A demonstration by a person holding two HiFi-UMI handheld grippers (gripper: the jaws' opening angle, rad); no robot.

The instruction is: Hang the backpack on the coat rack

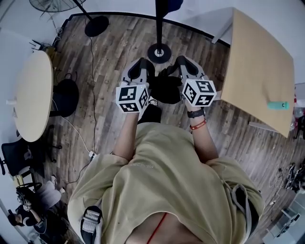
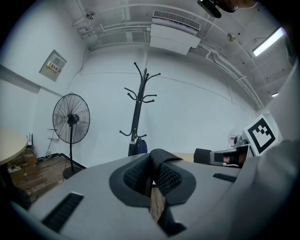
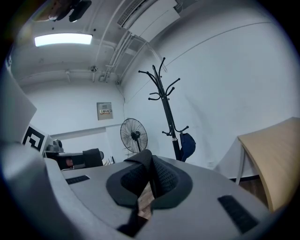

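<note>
The black coat rack (image 2: 138,103) stands by the white wall, and a dark blue backpack (image 2: 139,146) hangs low on its pole. The right gripper view shows the same coat rack (image 3: 165,101) and backpack (image 3: 187,145). From the head view I see the rack's round base (image 1: 158,52) and a bit of the backpack (image 1: 170,5) at the top edge. My left gripper (image 1: 143,64) and right gripper (image 1: 182,61) are held side by side, short of the rack and pointing at it. Each has its ribbed black pads pressed together with nothing between them.
A round table (image 1: 33,95) and a black chair (image 1: 65,97) are on the left, and a rectangular wooden table (image 1: 257,71) is on the right. A standing fan (image 2: 71,117) is left of the rack, and cables run over the wooden floor. Another person (image 1: 33,200) sits at the lower left.
</note>
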